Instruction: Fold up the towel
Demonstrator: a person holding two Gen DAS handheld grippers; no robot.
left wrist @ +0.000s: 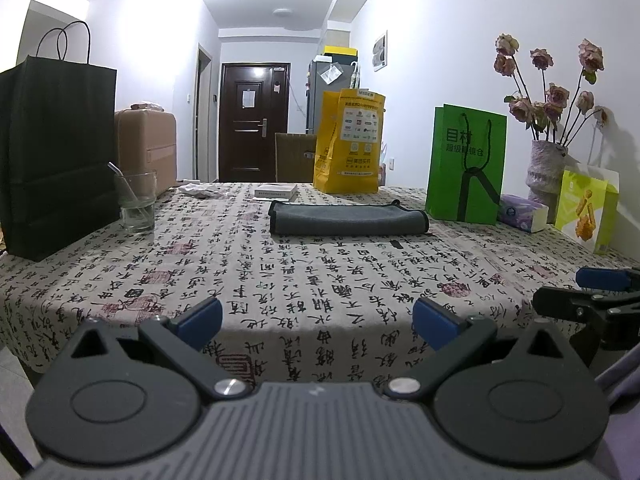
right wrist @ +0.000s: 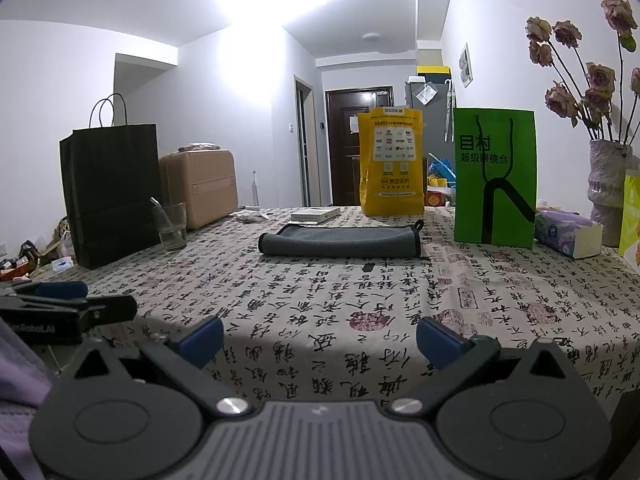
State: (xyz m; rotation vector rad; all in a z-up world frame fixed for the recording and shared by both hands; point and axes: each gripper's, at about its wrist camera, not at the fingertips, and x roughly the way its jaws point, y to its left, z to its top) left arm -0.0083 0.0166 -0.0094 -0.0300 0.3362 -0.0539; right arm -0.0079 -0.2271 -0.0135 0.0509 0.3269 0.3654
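Green bag (right wrist: 495, 176): "目村 超级眼镜仓". Yellow bag (right wrist: 391, 162): "美团买药".

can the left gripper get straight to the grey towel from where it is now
Probably yes. The left gripper is open at the table's near edge, and only bare tablecloth lies between it and the grey towel; the glass stands off left.

Right gripper (right wrist: 318, 340) open above tablecloth (right wrist: 360, 300); folded grey towel (right wrist: 340, 242) well ahead

The grey towel (left wrist: 347, 219) (right wrist: 339, 241) lies folded flat into a long band mid-table, black-edged.
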